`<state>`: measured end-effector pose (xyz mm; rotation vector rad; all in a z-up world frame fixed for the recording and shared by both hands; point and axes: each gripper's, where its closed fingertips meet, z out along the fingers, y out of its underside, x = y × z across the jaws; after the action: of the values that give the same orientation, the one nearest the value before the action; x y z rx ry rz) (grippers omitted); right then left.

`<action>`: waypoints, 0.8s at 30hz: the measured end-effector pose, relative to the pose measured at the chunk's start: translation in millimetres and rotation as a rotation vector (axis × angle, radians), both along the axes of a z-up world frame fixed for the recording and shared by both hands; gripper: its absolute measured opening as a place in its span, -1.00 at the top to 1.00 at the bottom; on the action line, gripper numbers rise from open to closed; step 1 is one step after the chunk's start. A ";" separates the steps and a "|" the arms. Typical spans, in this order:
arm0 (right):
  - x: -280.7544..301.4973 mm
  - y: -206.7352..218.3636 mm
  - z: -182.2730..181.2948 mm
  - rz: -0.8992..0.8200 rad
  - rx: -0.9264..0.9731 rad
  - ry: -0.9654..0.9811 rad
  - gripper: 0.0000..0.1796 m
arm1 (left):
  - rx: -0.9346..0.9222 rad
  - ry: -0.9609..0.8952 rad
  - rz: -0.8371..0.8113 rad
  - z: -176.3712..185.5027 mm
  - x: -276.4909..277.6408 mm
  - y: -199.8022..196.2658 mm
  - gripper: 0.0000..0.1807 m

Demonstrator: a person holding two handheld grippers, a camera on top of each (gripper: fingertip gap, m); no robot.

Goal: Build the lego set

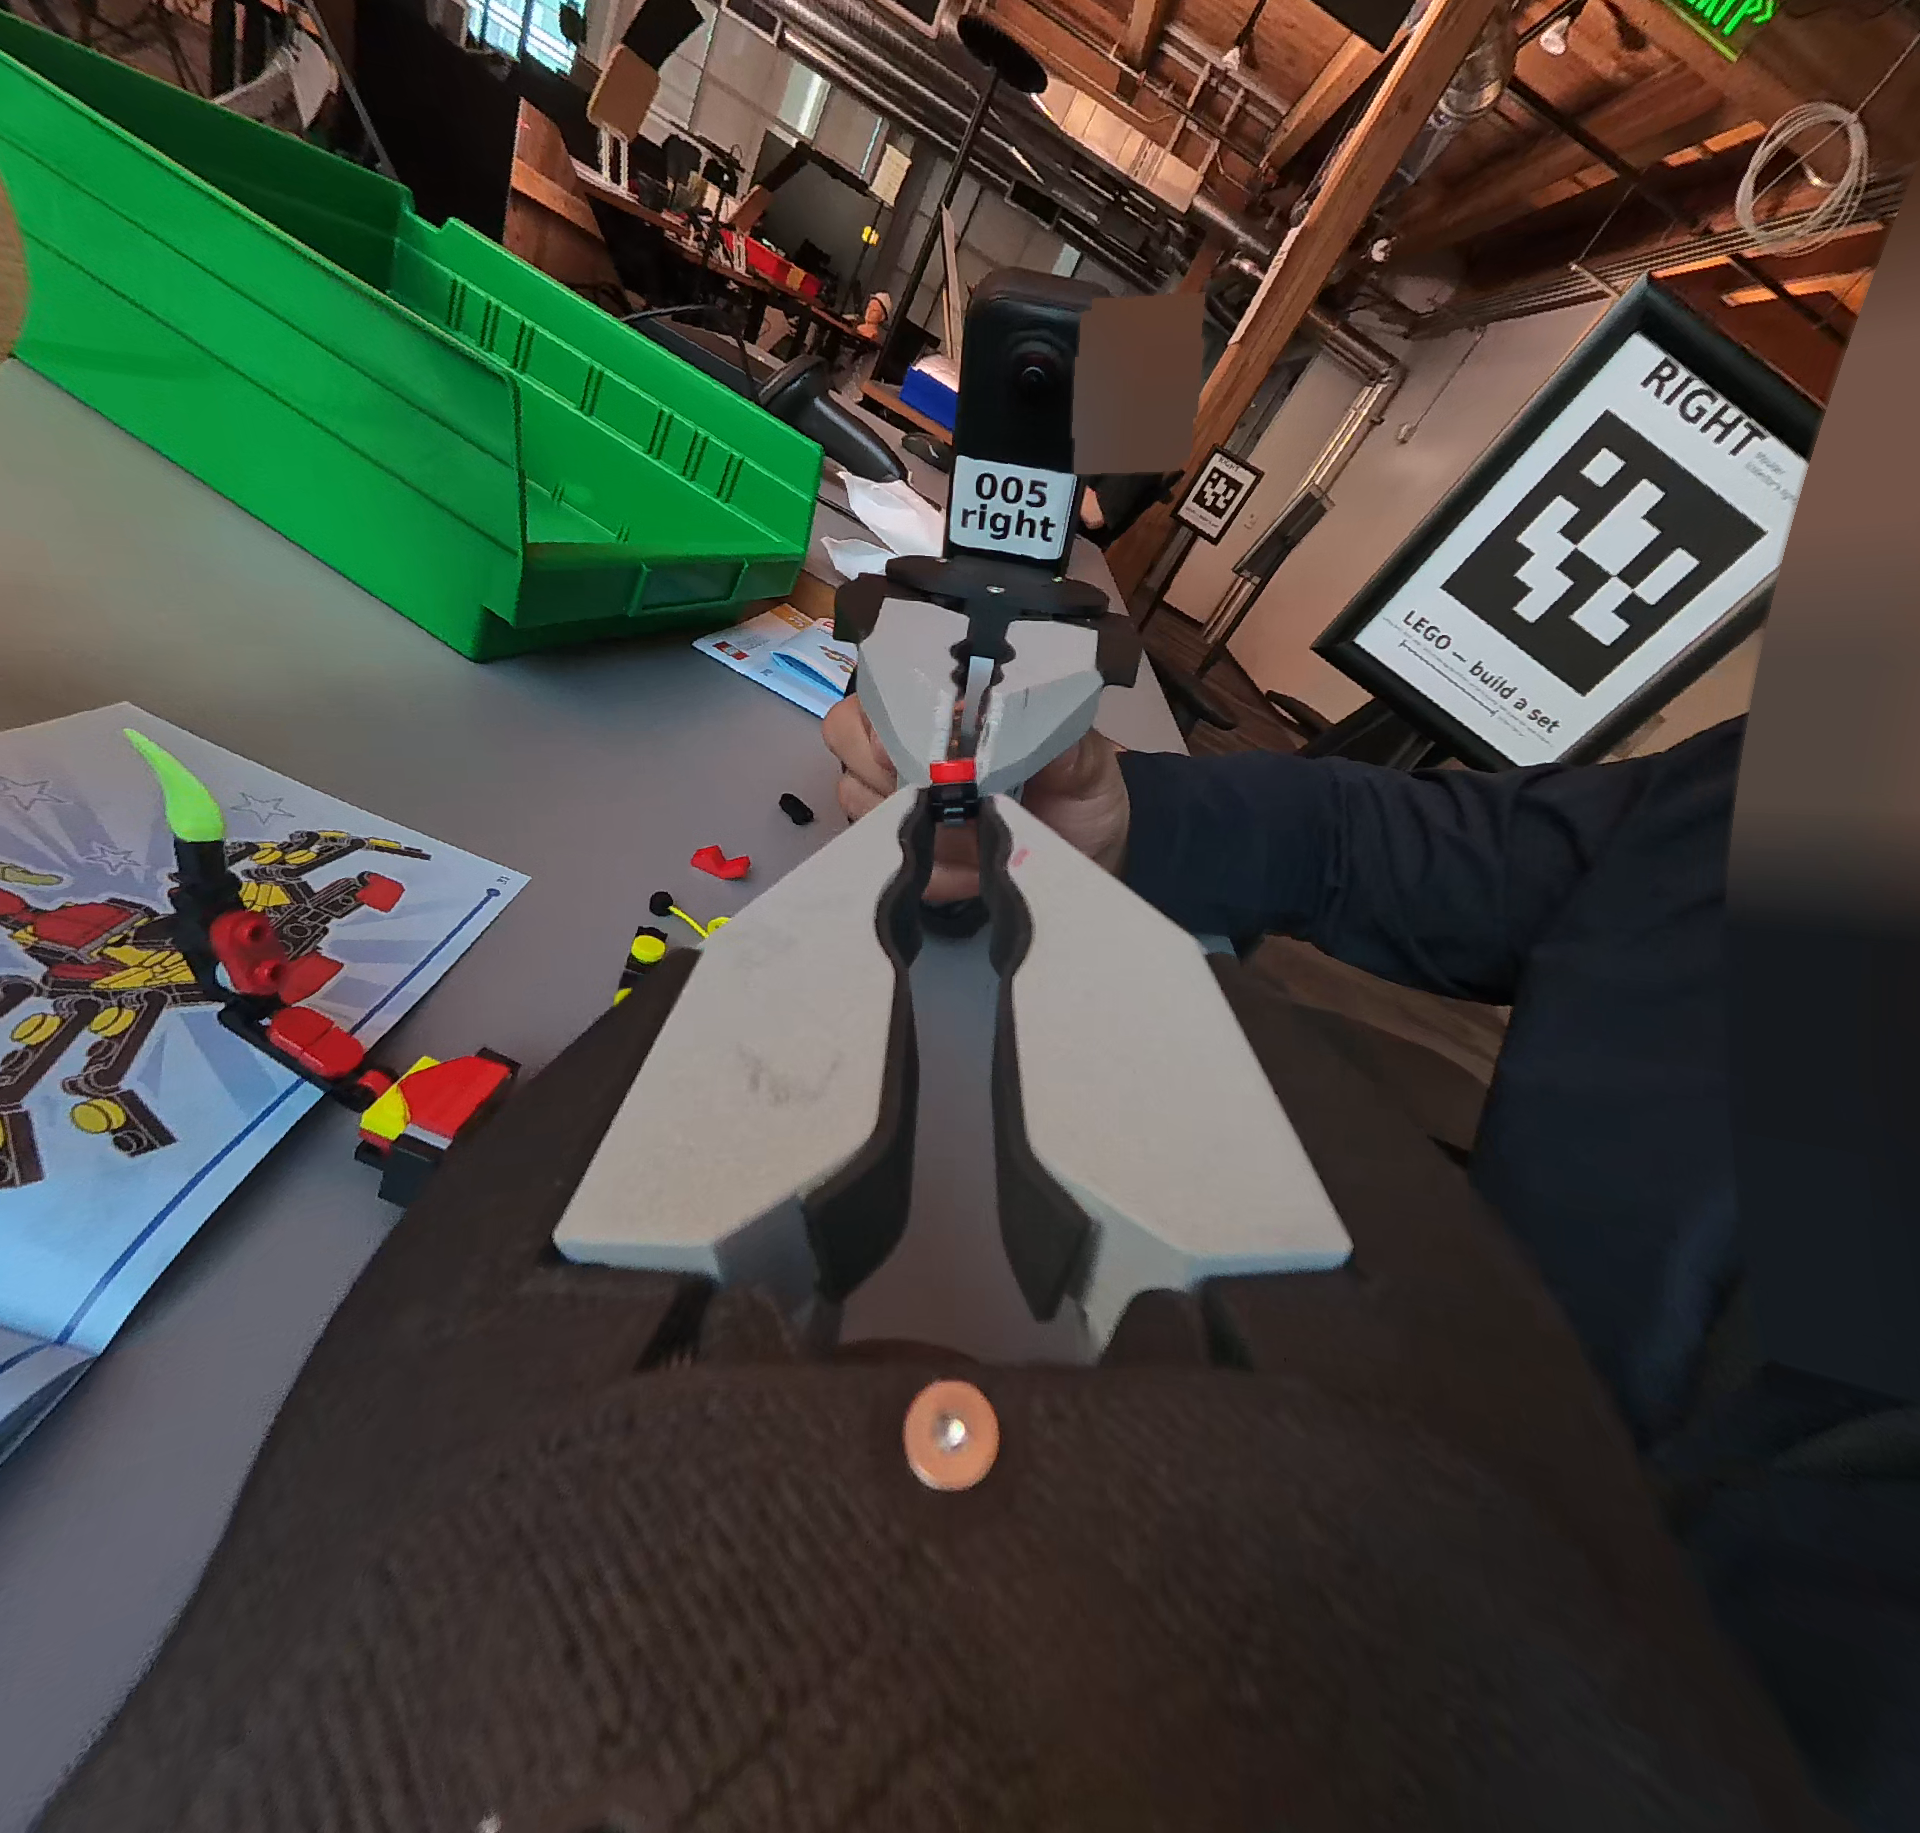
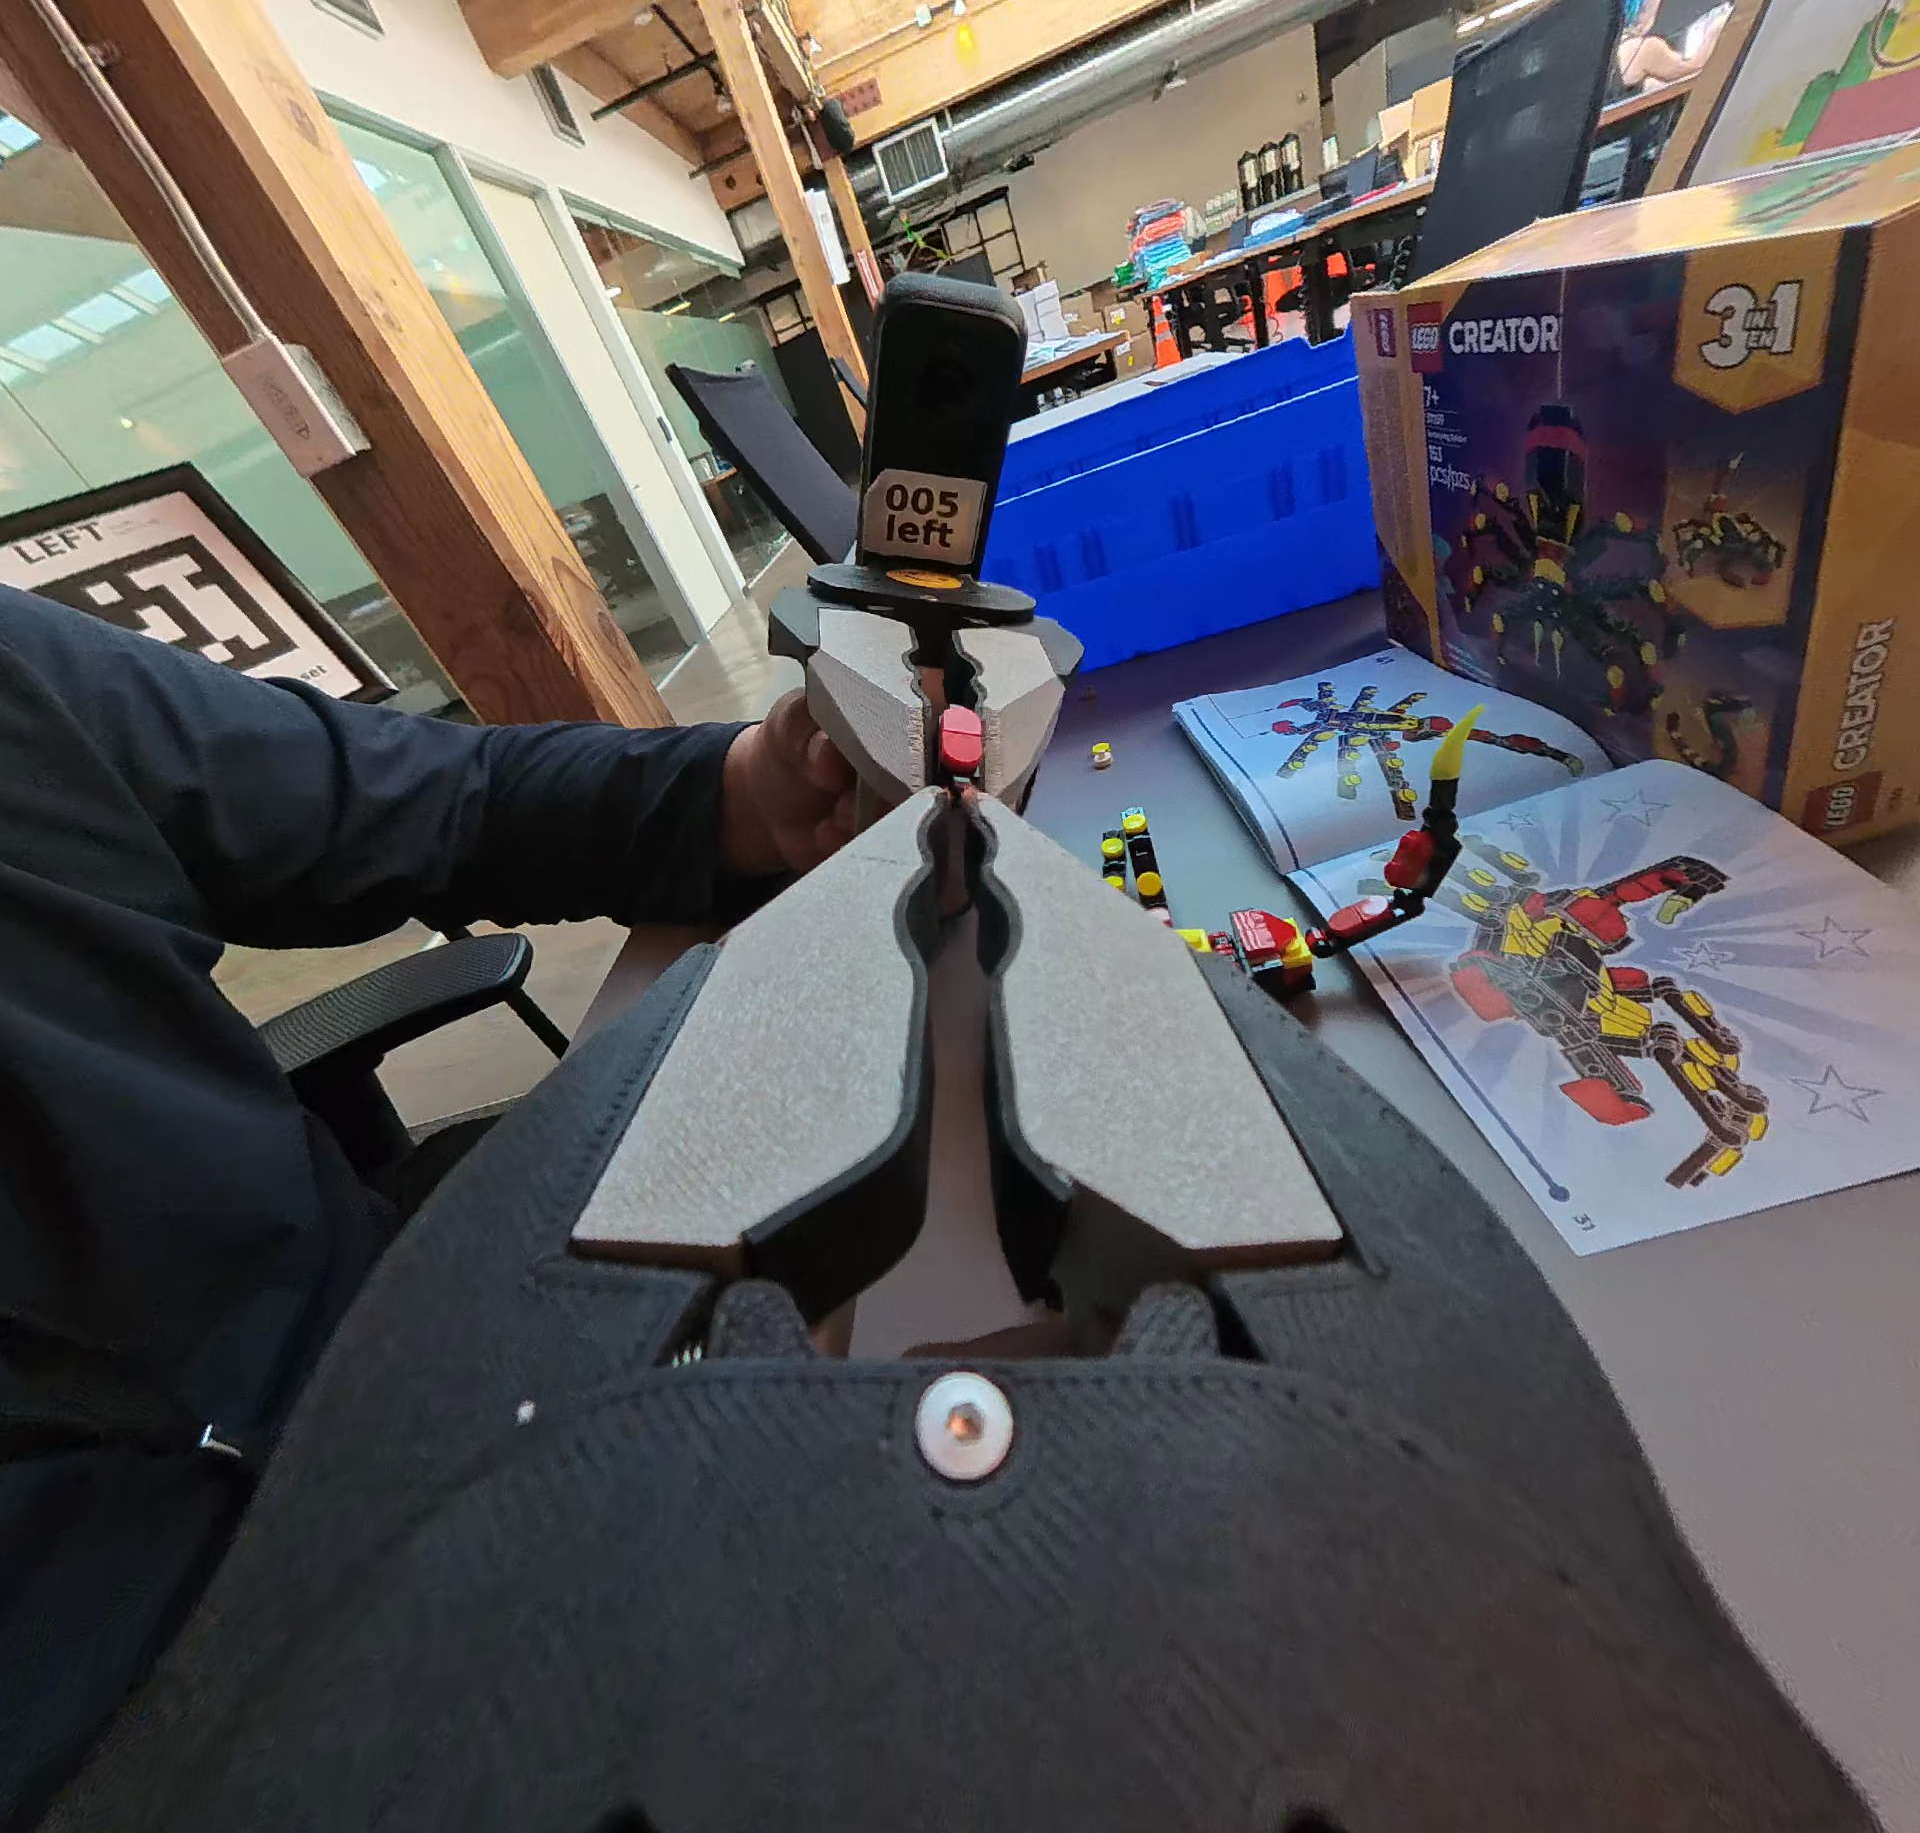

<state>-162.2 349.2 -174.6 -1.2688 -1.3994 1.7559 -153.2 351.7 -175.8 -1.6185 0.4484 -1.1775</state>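
My left gripper [image 1: 951, 809] and right gripper [image 2: 957, 798] meet tip to tip in the air over the table's edge. Both are shut on a small red and black lego piece [image 1: 953, 784] held between them; in the right wrist view it shows as a red curved piece [image 2: 961, 737] in the left gripper's [image 2: 958, 757] fingers. The right gripper [image 1: 956, 749] faces me in the left wrist view. A part-built model [image 1: 249, 952] with a lime-yellow claw, black links and red parts lies on the open instruction booklet [image 1: 156, 1160]; it also shows in the right wrist view [image 2: 1392, 890].
A red and yellow sub-build [image 1: 436, 1097] and loose red [image 1: 719, 861], black [image 1: 795, 807] and yellow pieces [image 2: 1132, 848] lie on the grey table [image 1: 582, 744]. A green bin [image 1: 416, 412], a blue bin [image 2: 1174, 516] and the set's box [image 2: 1662, 536] stand at the back. Both grippers' tips are close together, under 4 cm apart.
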 end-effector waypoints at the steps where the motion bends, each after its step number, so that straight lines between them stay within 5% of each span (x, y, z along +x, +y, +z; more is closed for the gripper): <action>1: 0.2 -0.6 -0.5 0.005 0.002 -0.003 1.00 | -0.006 -0.004 -0.006 -0.7 0.2 -0.6 0.95; 24: -5.1 4.3 -3.0 -0.060 -0.080 -0.042 1.00 | -0.059 -0.001 0.028 -6.3 -5.0 1.8 0.95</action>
<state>-167.4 353.5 -177.6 -1.3831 -1.3117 1.7696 -158.3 353.5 -182.2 -1.6698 0.3921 -1.1797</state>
